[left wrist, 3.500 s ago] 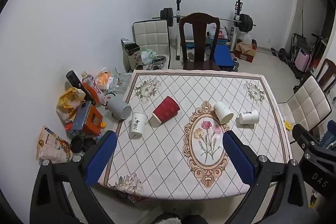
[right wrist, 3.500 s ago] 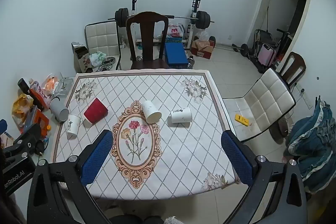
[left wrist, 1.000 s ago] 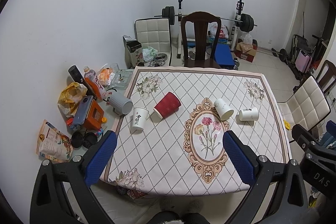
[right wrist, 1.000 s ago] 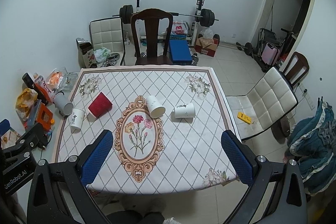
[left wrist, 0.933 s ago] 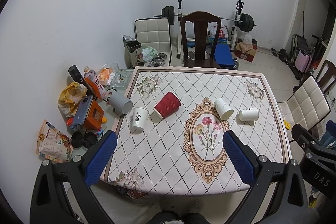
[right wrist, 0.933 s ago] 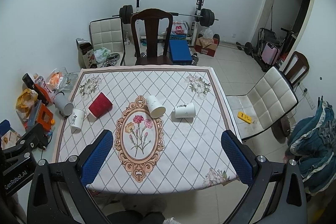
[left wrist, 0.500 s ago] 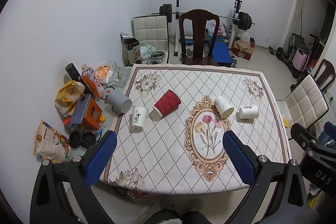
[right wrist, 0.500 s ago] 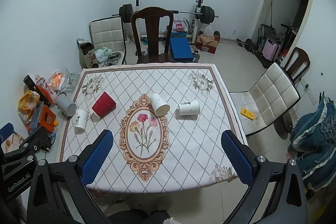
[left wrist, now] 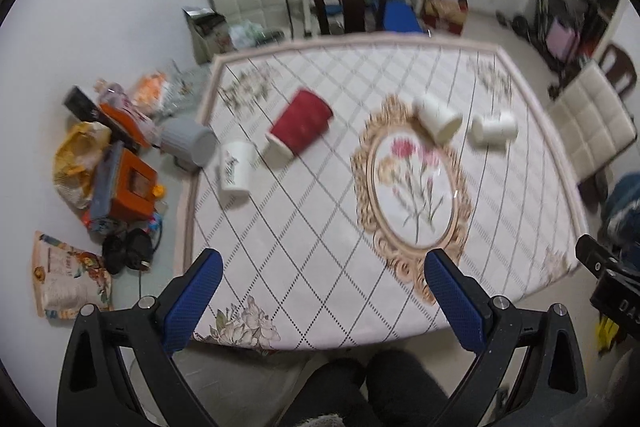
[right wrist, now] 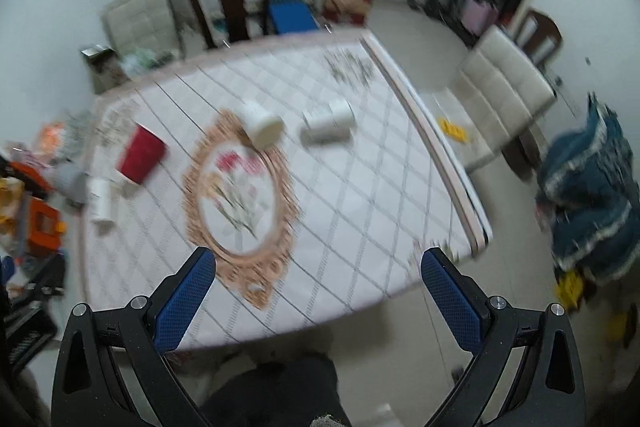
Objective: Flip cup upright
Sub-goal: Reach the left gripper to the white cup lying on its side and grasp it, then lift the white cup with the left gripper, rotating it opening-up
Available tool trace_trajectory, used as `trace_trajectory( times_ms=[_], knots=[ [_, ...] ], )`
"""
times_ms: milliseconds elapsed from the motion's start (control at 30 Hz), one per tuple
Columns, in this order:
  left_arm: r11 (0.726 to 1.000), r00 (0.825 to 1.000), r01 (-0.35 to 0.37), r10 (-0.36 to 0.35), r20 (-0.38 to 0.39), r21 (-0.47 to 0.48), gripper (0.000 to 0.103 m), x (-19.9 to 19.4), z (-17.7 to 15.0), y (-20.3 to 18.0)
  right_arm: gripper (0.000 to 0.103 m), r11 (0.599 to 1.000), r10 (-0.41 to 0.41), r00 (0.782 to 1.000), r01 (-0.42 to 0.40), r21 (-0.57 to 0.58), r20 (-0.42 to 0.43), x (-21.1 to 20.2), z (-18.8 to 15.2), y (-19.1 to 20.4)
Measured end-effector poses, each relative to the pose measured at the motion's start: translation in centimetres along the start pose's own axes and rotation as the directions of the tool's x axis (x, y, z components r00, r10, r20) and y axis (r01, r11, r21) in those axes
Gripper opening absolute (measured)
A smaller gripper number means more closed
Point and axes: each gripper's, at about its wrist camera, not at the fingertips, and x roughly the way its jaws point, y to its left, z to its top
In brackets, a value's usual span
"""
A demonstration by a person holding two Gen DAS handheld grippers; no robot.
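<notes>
Both claws are hanging wide apart and holding nothing, well short of the cups: the left claw [left wrist: 320,291] and the right claw [right wrist: 318,285] are both hovering over the near edge of the counter [left wrist: 304,239].

Taking the oval flower medallion [left wrist: 414,183] as the landmark, three cups are lying on their sides. A red cup [left wrist: 300,125] is resting to the medallion's left, a white cup [left wrist: 438,117] is overlapping its far rim, and a second white cup [left wrist: 494,127] is lying just right of that one. A fourth white cup [left wrist: 235,173], further left than the red one, is already standing.

These are looking like thin paper cups, so probably very light, easily crushed and prone to rolling on the cloth. A gentle pinch across the side wall near the stiffer rim or base seems the safest hold.
</notes>
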Motion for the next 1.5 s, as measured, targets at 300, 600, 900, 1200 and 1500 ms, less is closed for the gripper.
trace_trajectory(
  times_ms=[300, 600, 900, 1200, 1500],
  knots=[
    [0.993, 0.991, 0.025, -0.010, -0.132, 0.114, 0.103, 8.3, -0.4, -4.4, 0.103, 0.990, -0.088, 0.971, 0.111, 0.091, -0.221, 13.0, -3.7, -4.2],
    [0.959, 0.992, -0.002, 0.037, -0.118, 0.285, 0.103, 11.9, 4.4, -11.4, 0.103, 0.985, -0.073, 0.946, 0.118, 0.126, -0.316, 20.1, -1.2, -8.2],
    [0.826, 0.996, -0.045, 0.081, -0.039, 0.562, 0.103, 16.2, 11.6, -21.3, 0.103, 0.981, -0.047, 0.927, 0.113, 0.158, -0.372, 26.1, 4.7, -13.7],
    [0.606, 0.995, -0.061, 0.102, -0.001, 0.793, 0.101, 21.9, 15.0, -30.5, 0.103, 0.970, -0.040, 0.915, 0.132, 0.206, -0.401, 31.1, 9.2, -18.4],
    [0.486, 0.992, 0.028, 0.091, -0.083, 0.874, 0.084, 26.4, 15.8, -35.8, 0.103, 0.957, -0.031, 0.896, 0.154, 0.245, -0.444, 35.0, 10.6, -22.2]
  ],
)
